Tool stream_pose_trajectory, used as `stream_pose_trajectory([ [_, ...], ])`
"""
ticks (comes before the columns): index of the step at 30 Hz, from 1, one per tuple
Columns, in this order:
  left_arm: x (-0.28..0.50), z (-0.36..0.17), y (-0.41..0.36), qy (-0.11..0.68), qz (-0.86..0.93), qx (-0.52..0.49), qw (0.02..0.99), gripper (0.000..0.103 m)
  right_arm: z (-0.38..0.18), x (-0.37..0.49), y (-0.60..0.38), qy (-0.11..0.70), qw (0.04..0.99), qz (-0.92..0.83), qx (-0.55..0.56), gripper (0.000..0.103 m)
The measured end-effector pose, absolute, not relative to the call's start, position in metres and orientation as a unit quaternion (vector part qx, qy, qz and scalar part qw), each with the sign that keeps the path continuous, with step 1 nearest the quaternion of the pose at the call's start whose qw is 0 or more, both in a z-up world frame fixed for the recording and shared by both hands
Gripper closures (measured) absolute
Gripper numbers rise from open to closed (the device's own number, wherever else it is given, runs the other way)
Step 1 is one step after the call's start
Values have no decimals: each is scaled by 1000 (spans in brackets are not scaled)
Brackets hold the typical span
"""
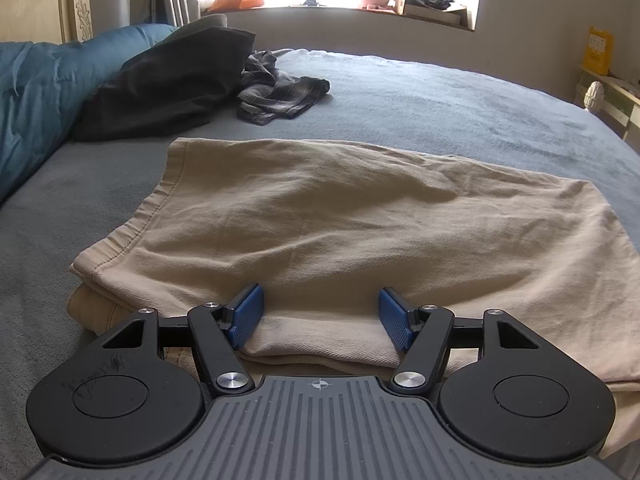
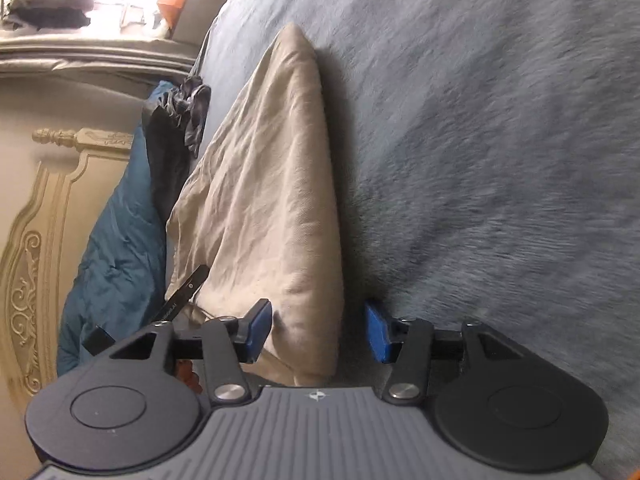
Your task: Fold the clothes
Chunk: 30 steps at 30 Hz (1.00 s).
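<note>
A beige folded garment [image 1: 340, 224] lies flat on the grey-blue bed cover [image 1: 460, 100]. My left gripper [image 1: 321, 317] stands open at the garment's near edge, its blue pads [image 1: 248, 316] wide apart on top of the fold, with cloth lying between them unpinched. In the right wrist view, which is rolled sideways, the same garment [image 2: 264, 208] runs away from me. My right gripper [image 2: 318, 332] is open around its near corner. The left pad [image 2: 258, 332] is against the cloth and the right pad stands clear of it over the bed cover [image 2: 500, 160].
A dark plaid garment [image 1: 280, 92] lies crumpled at the back left beside a black pillow [image 1: 168, 80] and a blue duvet [image 1: 36, 96]. A cream headboard [image 2: 36, 240] stands behind them, and a cluttered window sill [image 1: 360, 4] runs behind the bed.
</note>
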State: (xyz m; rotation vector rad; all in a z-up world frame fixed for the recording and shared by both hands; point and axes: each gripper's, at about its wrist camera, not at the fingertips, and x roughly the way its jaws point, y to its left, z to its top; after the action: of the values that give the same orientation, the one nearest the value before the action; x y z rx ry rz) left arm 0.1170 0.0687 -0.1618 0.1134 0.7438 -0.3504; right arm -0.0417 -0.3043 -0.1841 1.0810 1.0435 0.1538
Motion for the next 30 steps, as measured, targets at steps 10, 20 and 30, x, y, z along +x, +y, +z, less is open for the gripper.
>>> stream_pose_trajectory([
  [10,118,-161,74,362,-181,52,913,39,-152,-55,-281,470,765,71,435,92],
  [20,112,-155,77,354,-185,74,914,38,-157,-75,-320,470,773,20,426,76],
  [30,71,-126,43,298,-262,106,912,38,-68,-43,-291,396,918,-1,5,75],
])
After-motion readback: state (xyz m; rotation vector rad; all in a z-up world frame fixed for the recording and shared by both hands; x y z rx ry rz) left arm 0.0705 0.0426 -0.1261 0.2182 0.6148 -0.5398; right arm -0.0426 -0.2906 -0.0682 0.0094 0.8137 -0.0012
